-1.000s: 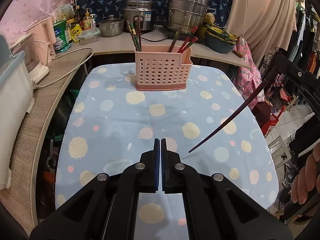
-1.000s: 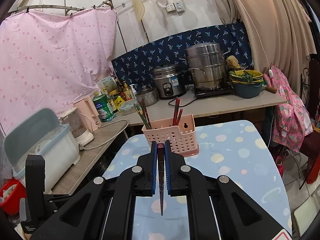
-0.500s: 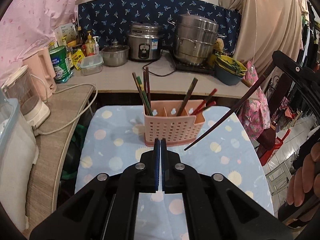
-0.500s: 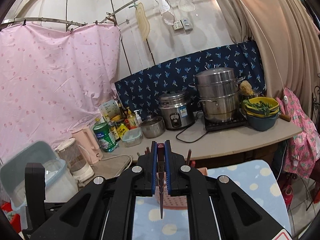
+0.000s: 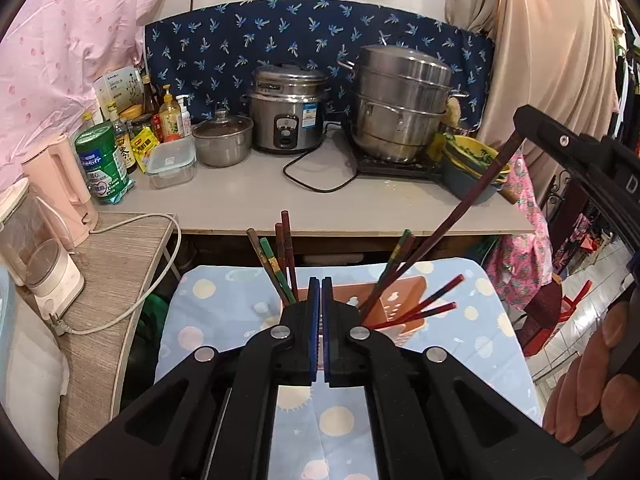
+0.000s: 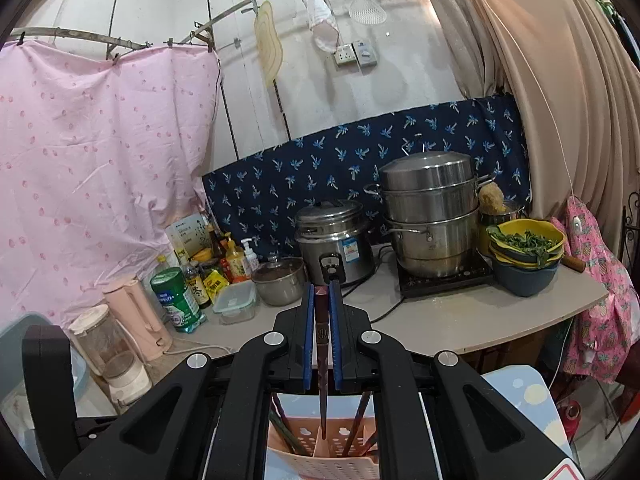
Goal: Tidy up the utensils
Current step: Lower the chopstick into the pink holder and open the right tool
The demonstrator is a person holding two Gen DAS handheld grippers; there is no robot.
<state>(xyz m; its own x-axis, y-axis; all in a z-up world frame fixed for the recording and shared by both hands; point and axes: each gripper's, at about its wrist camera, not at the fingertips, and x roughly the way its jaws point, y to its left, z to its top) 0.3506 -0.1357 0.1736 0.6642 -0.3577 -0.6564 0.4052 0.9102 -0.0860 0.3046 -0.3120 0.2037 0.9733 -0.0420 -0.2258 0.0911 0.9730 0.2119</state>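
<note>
A pink perforated utensil holder (image 5: 396,304) stands on the dotted blue tablecloth (image 5: 216,320), with several chopsticks (image 5: 280,264) in its compartments. My right gripper (image 6: 322,308) is shut on a dark brown chopstick (image 6: 322,380). The chopstick hangs down with its tip over or just inside the holder (image 6: 320,452), near a divider. In the left wrist view the same chopstick (image 5: 448,224) slants down from my right gripper at the upper right into the holder. My left gripper (image 5: 320,292) is shut and empty, just in front of the holder.
Behind the table runs a counter (image 5: 280,200) with a rice cooker (image 5: 286,114), a steel steamer pot (image 5: 400,100), a small lidded pot (image 5: 222,142), bottles, a green can (image 5: 100,160) and bowls (image 5: 472,164). A pink kettle (image 5: 60,184) and blender (image 5: 36,248) stand at the left.
Both grippers have moved forward toward the holder. The right gripper has lowered the chopstick so its tip now reaches the holder's top. Both stay shut.
</note>
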